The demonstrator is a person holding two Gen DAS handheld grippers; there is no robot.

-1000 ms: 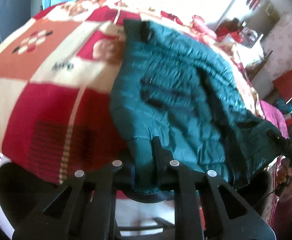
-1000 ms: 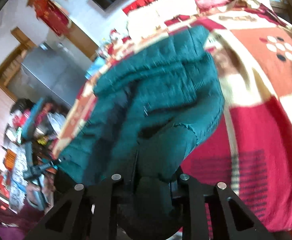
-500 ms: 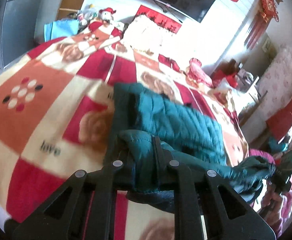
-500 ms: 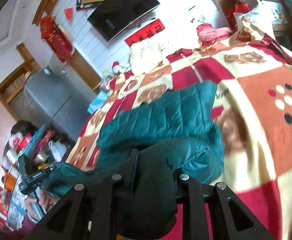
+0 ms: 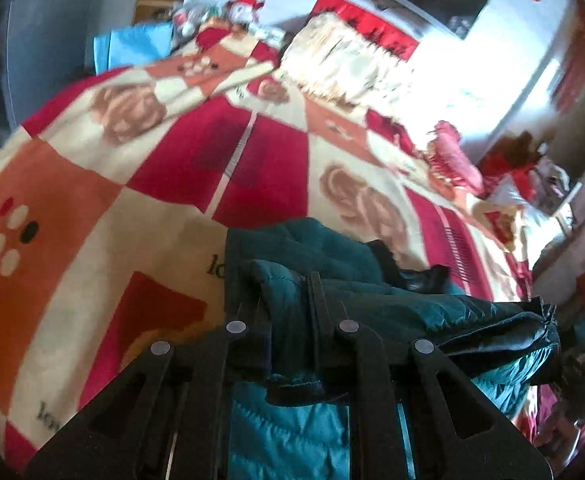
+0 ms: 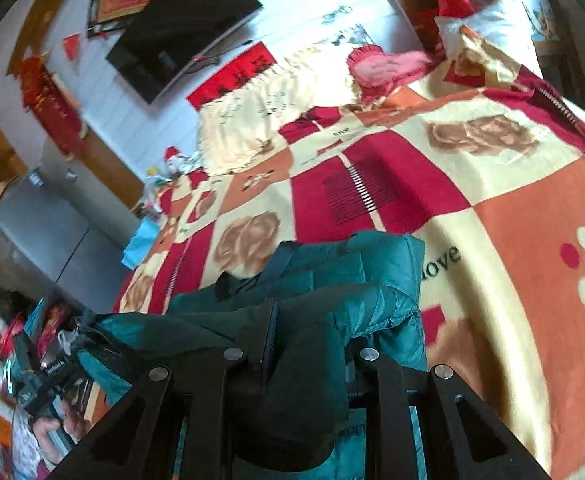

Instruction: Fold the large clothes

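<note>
I have the left claw [image 5: 288,300] clamped on one edge of the teal quilted jacket [image 5: 324,256] and the right claw [image 6: 312,332] clamped on another; the jacket lies bunched on the patchwork blanket [image 6: 492,208] of the bed.

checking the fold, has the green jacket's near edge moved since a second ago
Yes. Both grippers have carried the green puffer jacket's near edge over itself toward the television end of the blanket.

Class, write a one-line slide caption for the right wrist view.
Right tongs clamp a fold of the teal quilted jacket above a red, orange and cream patterned blanket.
</note>
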